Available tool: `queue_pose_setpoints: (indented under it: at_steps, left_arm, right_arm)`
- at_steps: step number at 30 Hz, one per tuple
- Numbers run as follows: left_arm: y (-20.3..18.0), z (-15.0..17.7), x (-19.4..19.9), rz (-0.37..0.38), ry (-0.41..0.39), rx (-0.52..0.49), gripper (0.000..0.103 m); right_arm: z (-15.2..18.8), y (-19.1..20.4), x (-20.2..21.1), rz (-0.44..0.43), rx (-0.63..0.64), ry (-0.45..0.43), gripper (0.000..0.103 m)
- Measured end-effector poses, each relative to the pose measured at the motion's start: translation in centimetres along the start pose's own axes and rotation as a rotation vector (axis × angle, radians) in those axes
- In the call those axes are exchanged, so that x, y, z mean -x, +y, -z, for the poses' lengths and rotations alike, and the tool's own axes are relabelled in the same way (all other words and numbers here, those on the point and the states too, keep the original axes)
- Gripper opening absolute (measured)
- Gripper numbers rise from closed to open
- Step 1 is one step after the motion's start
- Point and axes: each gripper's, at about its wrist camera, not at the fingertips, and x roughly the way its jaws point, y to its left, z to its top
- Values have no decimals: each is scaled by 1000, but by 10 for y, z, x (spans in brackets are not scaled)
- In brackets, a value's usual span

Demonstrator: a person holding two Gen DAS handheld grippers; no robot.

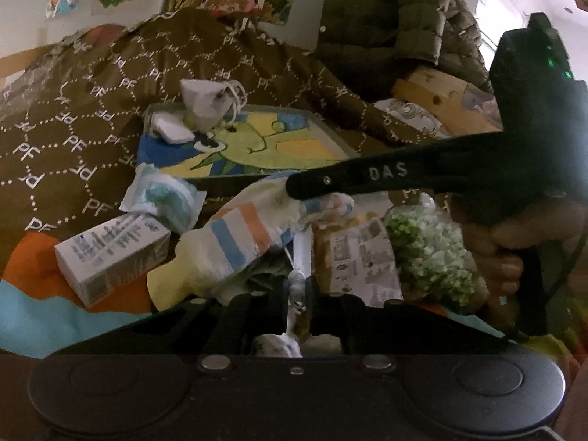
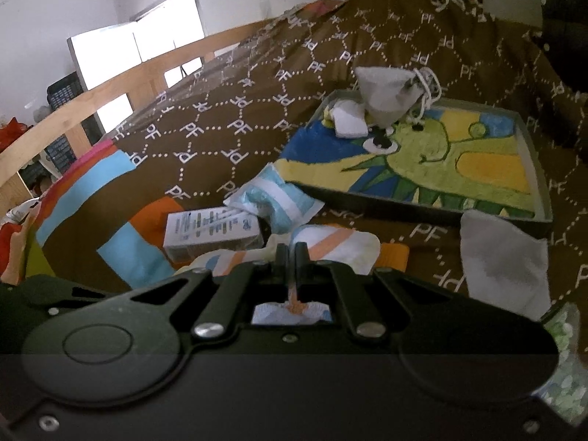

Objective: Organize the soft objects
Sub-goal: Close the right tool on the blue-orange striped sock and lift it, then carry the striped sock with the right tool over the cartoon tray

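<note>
A pale yellow sock with blue and orange stripes (image 1: pixel 235 242) lies on the brown bedspread. My right gripper (image 1: pixel 312 193) is shut on its upper end; in the right wrist view (image 2: pixel 291 253) the striped sock (image 2: pixel 330 242) is pinched between the closed fingers. My left gripper (image 1: pixel 298 294) is shut on a thin white piece of the same sock pile. A shallow tray (image 1: pixel 154 112) with a green cartoon picture holds a white drawstring pouch (image 1: pixel 205 104) and a folded white pad (image 1: pixel 171 128). The tray also shows in the right wrist view (image 2: pixel 529 139).
A folded diaper (image 1: pixel 161 198), a white box (image 1: pixel 110 253), a printed packet (image 1: pixel 356 257) and a bag of green-white bits (image 1: pixel 430 253) lie around the sock. A grey cloth (image 2: pixel 503 257) lies by the tray. A wooden bed rail (image 2: pixel 110 88) runs at left.
</note>
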Motion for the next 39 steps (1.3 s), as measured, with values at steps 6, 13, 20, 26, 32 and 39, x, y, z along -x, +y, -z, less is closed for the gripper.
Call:
queue_pose_setpoints:
  at_steps: [6,13,20,26,32,39]
  left_arm:
    - [-15,2,9,-8,-3,-50,9]
    - [-37,3,26,4,-47,-138,9]
    - [-30,-6,40,39,-89,-84,8]
    - [-15,-21,59,23,-127,-4,8]
    - [2,-47,76,-6,-185,48,8]
    - [34,-86,73,-3,-207,150,8]
  right_arm:
    - [-9,-5,20,41,-1,-71,0]
    - [-16,-23,40,106,-27,-141,0]
    - [-20,-44,61,147,-59,-201,0]
    - [-25,-56,80,173,-93,-273,0]
    - [-35,-66,96,196,-111,-324,0]
    - [-52,-84,106,207,-144,-359,0]
